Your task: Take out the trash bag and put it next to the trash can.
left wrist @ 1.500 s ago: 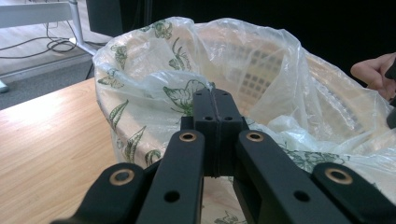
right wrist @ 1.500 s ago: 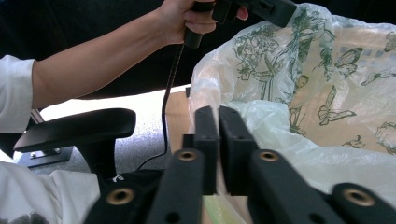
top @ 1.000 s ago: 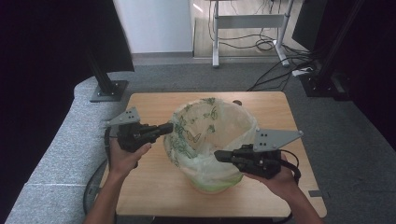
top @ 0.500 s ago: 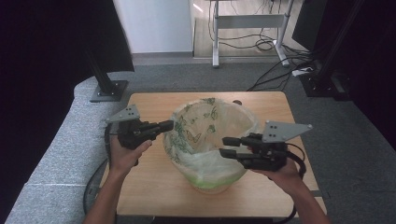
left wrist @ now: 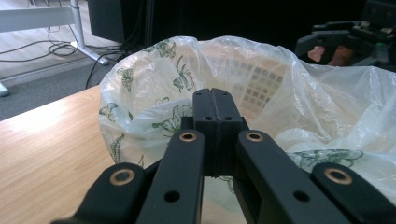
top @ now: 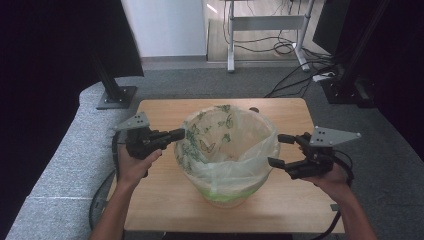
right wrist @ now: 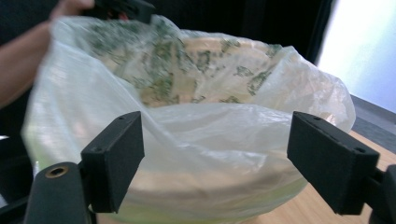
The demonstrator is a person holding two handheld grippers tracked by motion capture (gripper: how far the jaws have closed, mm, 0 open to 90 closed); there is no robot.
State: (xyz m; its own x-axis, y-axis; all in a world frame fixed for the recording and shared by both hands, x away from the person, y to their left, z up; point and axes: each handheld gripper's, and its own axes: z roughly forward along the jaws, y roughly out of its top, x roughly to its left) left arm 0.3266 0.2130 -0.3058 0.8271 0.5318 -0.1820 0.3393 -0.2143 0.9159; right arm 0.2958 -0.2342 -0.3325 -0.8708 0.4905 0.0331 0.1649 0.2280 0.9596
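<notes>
one bag (top: 227, 150), two grippers (top: 176, 135) (top: 280, 150)

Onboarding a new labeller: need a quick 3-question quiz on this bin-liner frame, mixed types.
1. True or false: the left hand-held gripper is shut at the rim of the bag.
2. The right hand-held gripper is: A) shut on the bag, B) open and apart from the bag, C) inside the bin.
3. What is printed on the bag?

Key: 1 true. 2 B; its jaws have just been opening, nothing between them. 3 green butterflies.
</notes>
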